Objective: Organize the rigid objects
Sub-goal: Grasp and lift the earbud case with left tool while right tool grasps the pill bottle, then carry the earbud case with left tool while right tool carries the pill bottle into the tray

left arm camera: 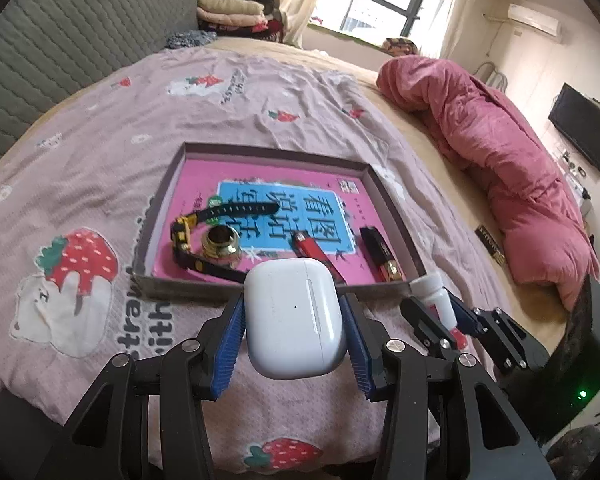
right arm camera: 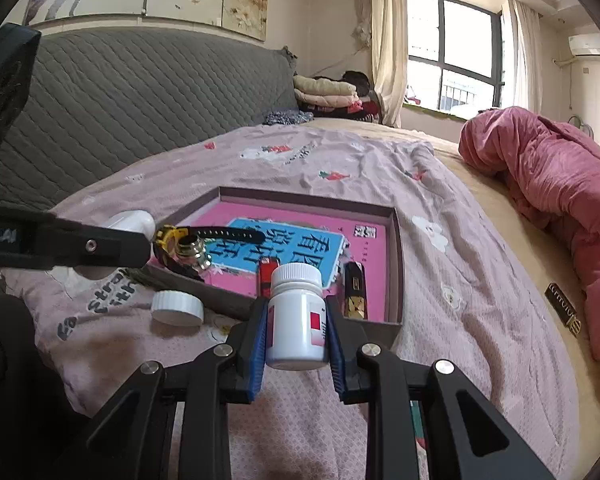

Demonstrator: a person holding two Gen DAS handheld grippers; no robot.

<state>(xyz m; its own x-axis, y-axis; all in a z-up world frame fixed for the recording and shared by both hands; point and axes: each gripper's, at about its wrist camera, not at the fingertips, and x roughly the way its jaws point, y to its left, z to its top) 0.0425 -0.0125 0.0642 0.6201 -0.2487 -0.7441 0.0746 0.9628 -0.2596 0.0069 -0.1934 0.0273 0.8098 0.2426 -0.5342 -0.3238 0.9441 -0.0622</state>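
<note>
My left gripper (left arm camera: 294,320) is shut on a white earbud case (left arm camera: 294,316), held above the bed just before the near wall of a shallow grey box (left arm camera: 260,290). My right gripper (right arm camera: 297,332) is shut on a white pill bottle (right arm camera: 298,320), also in the left wrist view (left arm camera: 436,300), held before the box's near wall (right arm camera: 228,300). The box holds a pink book (left arm camera: 260,184), a black and yellow watch (left arm camera: 188,232), a brass fitting (left arm camera: 221,242), a red lighter (left arm camera: 312,248) and a black and gold lighter (left arm camera: 380,254).
A white round lid (right arm camera: 177,308) lies on the pink strawberry sheet (right arm camera: 440,280) left of the bottle. A rolled pink quilt (right arm camera: 560,208) lies at the right. A grey quilted headboard (right arm camera: 140,112) stands behind. A small black and gold object (right arm camera: 562,308) lies by the quilt.
</note>
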